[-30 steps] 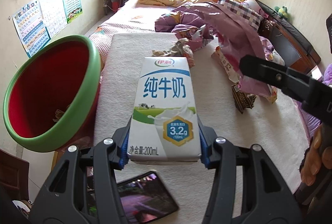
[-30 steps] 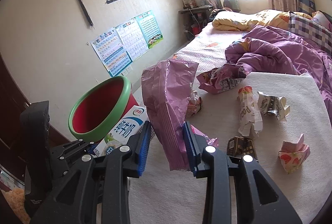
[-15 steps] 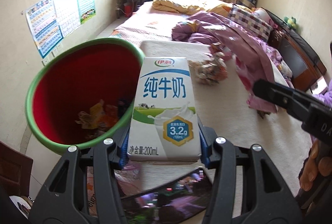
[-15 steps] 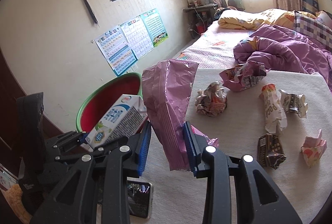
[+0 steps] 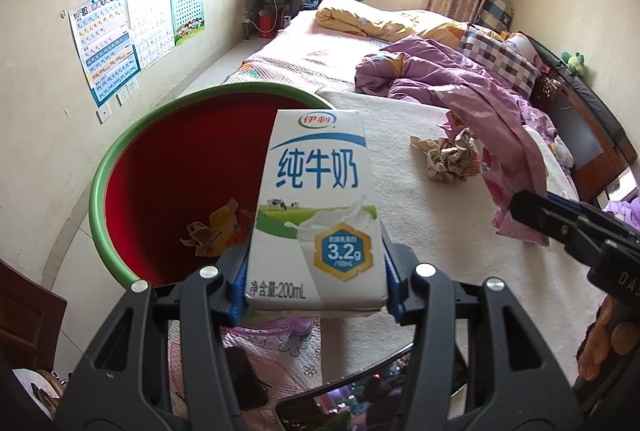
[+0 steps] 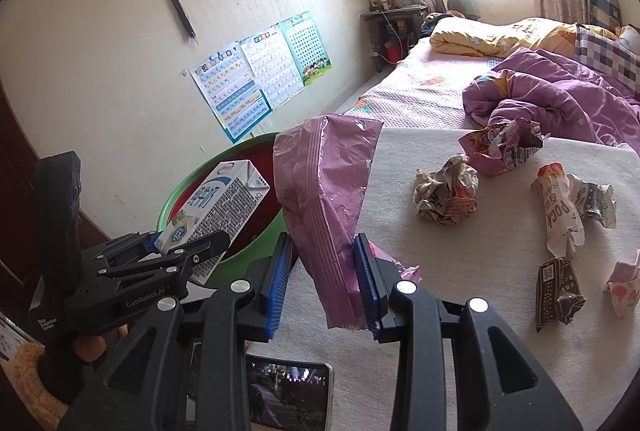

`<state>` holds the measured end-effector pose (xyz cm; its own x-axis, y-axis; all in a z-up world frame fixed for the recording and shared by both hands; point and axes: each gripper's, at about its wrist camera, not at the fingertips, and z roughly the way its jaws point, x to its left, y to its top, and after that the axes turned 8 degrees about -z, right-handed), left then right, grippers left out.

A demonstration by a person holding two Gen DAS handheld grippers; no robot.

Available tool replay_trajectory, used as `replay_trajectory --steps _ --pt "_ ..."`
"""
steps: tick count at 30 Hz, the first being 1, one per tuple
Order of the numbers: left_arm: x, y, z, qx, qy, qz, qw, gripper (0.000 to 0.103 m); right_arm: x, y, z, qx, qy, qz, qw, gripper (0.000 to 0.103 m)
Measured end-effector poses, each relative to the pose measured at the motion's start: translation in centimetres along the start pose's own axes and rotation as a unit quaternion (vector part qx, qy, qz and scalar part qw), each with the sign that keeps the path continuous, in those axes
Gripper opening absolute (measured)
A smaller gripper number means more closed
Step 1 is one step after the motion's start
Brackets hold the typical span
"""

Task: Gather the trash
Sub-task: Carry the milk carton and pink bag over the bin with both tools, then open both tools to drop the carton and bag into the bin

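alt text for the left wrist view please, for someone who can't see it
The left gripper clamps an upright white milk carton in front of a red bin with a green rim that already holds some wrappers. To the right, a crumpled wrapper lies on the bed's cream blanket, and the right gripper holds a pink bag.

My right gripper (image 6: 322,281) clamped a purple wrapper (image 6: 326,203). To its left, my left gripper (image 6: 182,245) held a milk carton (image 6: 218,201) over the red bin (image 6: 256,231).
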<state>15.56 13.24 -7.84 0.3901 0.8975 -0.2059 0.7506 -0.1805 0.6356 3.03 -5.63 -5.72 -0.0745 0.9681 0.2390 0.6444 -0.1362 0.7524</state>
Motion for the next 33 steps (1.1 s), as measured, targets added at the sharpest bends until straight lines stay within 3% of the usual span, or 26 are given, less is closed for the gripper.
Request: replay_trajectory --steps 23,33 --pt "5.5 2.2 0.5 -0.015 0.039 -0.033 0.9986 0.05 3.3 2.8 3.7 0.005 0.038 -0.027 0.999 0.032" --pt "6.4 2.6 1.5 -0.01 0.044 -0.04 0.9982 0.05 5.1 3.7 6.2 0.027 0.057 -0.049 0.997 0.033"
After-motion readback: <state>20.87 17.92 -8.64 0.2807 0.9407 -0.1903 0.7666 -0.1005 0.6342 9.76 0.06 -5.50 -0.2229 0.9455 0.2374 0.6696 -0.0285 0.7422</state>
